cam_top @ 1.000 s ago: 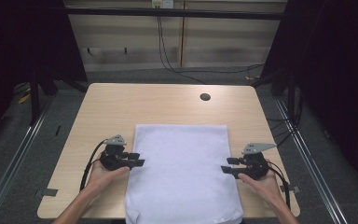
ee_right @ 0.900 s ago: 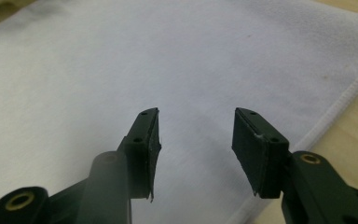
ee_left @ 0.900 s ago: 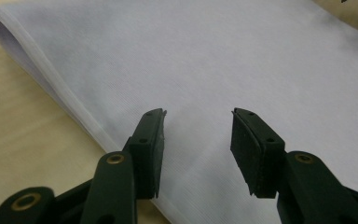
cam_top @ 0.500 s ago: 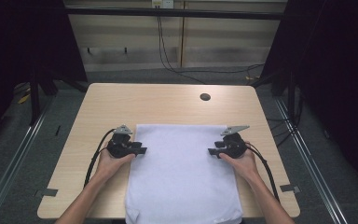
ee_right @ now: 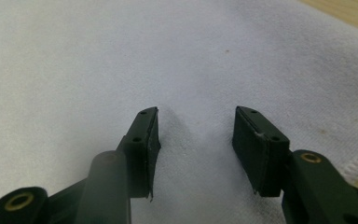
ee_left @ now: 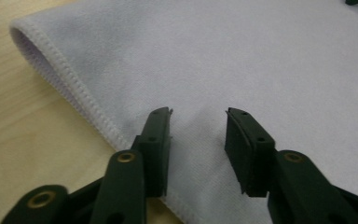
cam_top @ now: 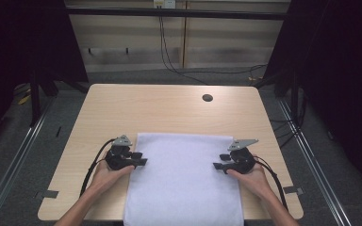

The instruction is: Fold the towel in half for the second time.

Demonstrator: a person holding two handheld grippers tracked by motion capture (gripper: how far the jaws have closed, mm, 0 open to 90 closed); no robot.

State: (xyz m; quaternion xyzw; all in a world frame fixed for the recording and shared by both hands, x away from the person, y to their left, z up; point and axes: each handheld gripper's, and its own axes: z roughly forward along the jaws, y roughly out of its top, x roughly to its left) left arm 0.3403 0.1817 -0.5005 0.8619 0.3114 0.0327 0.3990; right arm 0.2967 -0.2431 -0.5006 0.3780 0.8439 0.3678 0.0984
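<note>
- High view: white cloth spread flat on near half of desk, near edge overhanging.
- Left tool at cloth's left edge, jaws apart, having just widened, cloth beneath and nothing pinched.
- Right tool at cloth's right edge, jaws apart over fabric.
- Left gripper view: stitched hem just beside left jaw.

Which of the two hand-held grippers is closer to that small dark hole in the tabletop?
The right gripper. The hole lies at the table's far side, right of centre, so it is nearer that one than the left gripper at the white cloth's opposite edge.
</note>
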